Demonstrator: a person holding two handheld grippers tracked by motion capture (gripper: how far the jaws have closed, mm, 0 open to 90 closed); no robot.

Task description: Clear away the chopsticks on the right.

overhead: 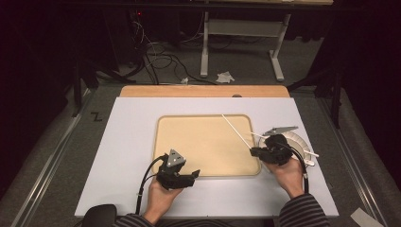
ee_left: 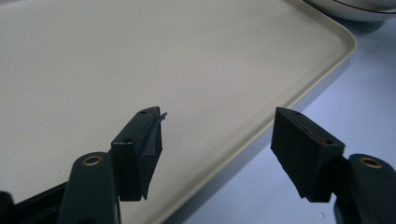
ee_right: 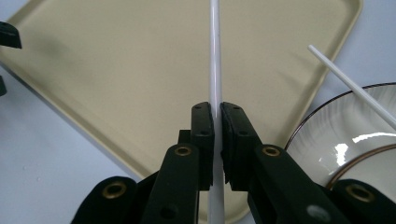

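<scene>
A beige tray (overhead: 203, 142) lies in the middle of a pale board. My right gripper (overhead: 254, 151) is at the tray's right edge, shut on a thin white stick (overhead: 236, 130) that slants up and left over the tray. In the right gripper view the stick (ee_right: 215, 56) runs straight out from between the closed gripper (ee_right: 217, 109). A second white stick (ee_right: 350, 86) rests across a glassy plate (ee_right: 336, 140). My left gripper (overhead: 194, 175) hovers at the tray's front edge, open and holding nothing (ee_left: 219, 119).
The plate (overhead: 298, 139) sits on the board just right of the tray, under my right hand. The board's front edge is close to both wrists. Beyond the table stand a white frame's legs (overhead: 204, 52) and loose cables on the floor.
</scene>
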